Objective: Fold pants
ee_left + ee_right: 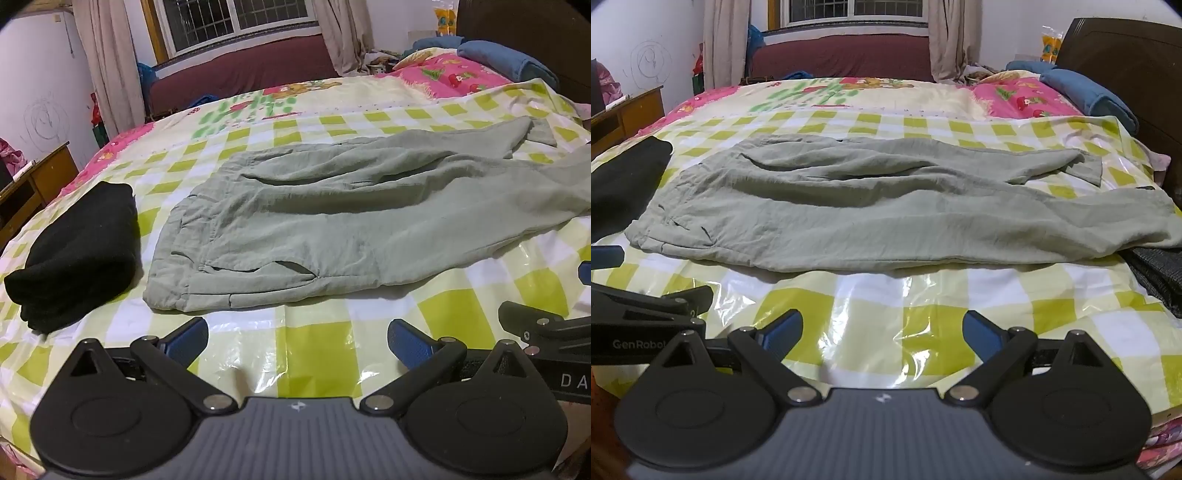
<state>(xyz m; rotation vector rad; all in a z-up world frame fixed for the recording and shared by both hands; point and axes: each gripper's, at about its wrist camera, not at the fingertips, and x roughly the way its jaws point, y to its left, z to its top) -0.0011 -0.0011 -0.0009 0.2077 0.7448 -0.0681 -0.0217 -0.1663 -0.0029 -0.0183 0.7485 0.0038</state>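
both grippers' fingers point(410, 345) spread — pants point(886, 206) untouched

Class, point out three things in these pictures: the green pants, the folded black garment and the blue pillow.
green pants point(886, 206): right wrist view, middle of the near leg.
folded black garment point(81, 251): left wrist view, top face.
blue pillow point(1086, 92): right wrist view, upper side.

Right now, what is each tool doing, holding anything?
Left tool: open, empty, short of the pants.
Right tool: open, empty.
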